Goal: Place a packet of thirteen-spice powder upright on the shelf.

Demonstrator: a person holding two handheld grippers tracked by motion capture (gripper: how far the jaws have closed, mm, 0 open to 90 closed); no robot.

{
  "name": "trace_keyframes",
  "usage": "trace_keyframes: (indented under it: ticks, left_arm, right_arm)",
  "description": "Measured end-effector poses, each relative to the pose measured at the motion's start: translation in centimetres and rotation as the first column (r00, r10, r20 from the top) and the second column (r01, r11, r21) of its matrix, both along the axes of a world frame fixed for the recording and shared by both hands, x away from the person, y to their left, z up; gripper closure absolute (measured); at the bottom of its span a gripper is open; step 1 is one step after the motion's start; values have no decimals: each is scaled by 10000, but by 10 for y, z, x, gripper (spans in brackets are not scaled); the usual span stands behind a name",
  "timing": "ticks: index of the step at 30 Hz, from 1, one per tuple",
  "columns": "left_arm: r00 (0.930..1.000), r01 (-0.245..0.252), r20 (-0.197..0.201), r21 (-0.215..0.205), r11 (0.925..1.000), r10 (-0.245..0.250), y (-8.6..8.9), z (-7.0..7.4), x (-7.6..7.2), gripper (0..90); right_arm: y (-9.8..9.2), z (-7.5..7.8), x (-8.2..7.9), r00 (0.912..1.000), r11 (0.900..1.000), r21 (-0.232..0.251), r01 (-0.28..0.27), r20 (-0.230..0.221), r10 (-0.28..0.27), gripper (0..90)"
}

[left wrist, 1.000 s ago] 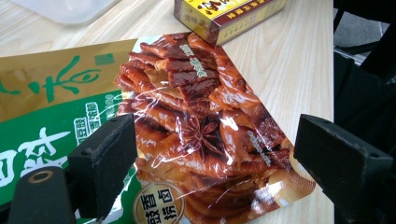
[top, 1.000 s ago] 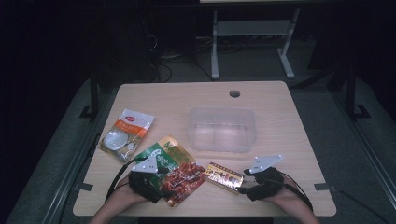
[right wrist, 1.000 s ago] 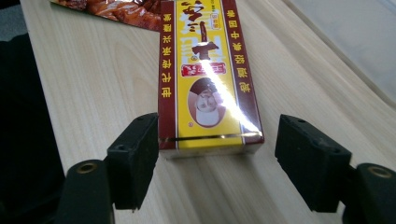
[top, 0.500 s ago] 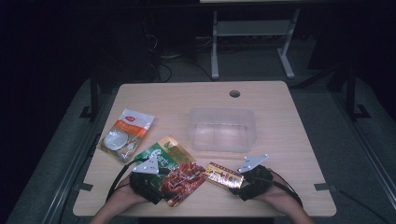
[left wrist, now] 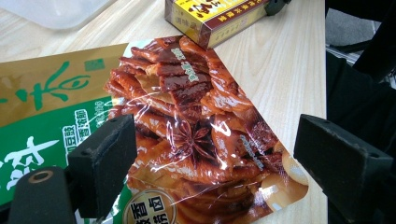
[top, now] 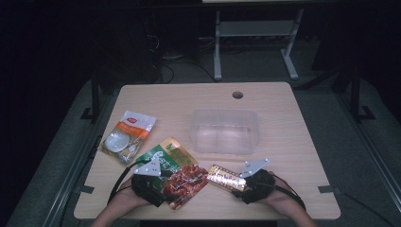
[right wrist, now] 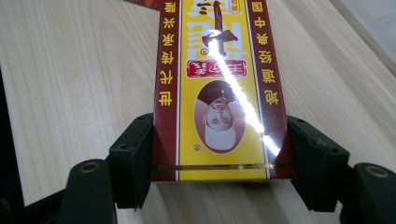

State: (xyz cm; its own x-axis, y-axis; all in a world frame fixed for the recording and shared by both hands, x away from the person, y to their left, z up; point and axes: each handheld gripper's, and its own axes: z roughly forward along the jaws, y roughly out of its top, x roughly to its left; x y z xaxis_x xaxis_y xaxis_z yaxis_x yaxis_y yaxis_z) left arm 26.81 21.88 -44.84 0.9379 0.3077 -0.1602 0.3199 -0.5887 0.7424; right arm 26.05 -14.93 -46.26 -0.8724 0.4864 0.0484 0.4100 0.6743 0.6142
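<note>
Since a second ago my right gripper [right wrist: 219,163] has slid onto the box [right wrist: 219,88], jaws just closing, pads touching its near end; long axis runs straight ahead. Left gripper [left wrist: 212,158] gapes wide over the pouch [left wrist: 196,135].

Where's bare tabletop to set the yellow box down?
Free: the right side between the clear plastic container and the table edge, and the far strip around the cable hole. Crowded: front left, where the red snack pouch, green pouch and orange-white packet lie.
</note>
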Motion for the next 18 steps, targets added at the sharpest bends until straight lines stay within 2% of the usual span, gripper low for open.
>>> trace_keyframes:
  ticks: [5, 7, 8, 12, 18]
  left_arm:
    - [9999, 34, 99, -30, 10000, -34, -1, 3, 3, 129]
    - [9998, 57, 215, -38, 10000, -56, -1, 5, 4, 129]
    - [9998, 43, 209, -80, 10000, -41, -2, 7, 6, 128]
    - [9992, 151, 379, -75, 9999, -148, -3, 10, 10, 128]
    - [9989, 188, 441, -36, 9998, -187, -7, 13, 16, 127]
  right_arm:
    - [-4, 2, 3, 9999, 9998, 156, -112, -14, 113, 318]
    - [-4, 4, 4, 9998, 9993, 317, -191, 32, 190, 319]
    - [-5, 6, 5, 9999, 9983, 563, -128, -47, 131, 320]
    - [-6, 8, 6, 9998, 9972, 722, -192, -35, 195, 320]
    - [-8, 15, 12, 9984, 9929, 1049, -560, 82, 555, 320]
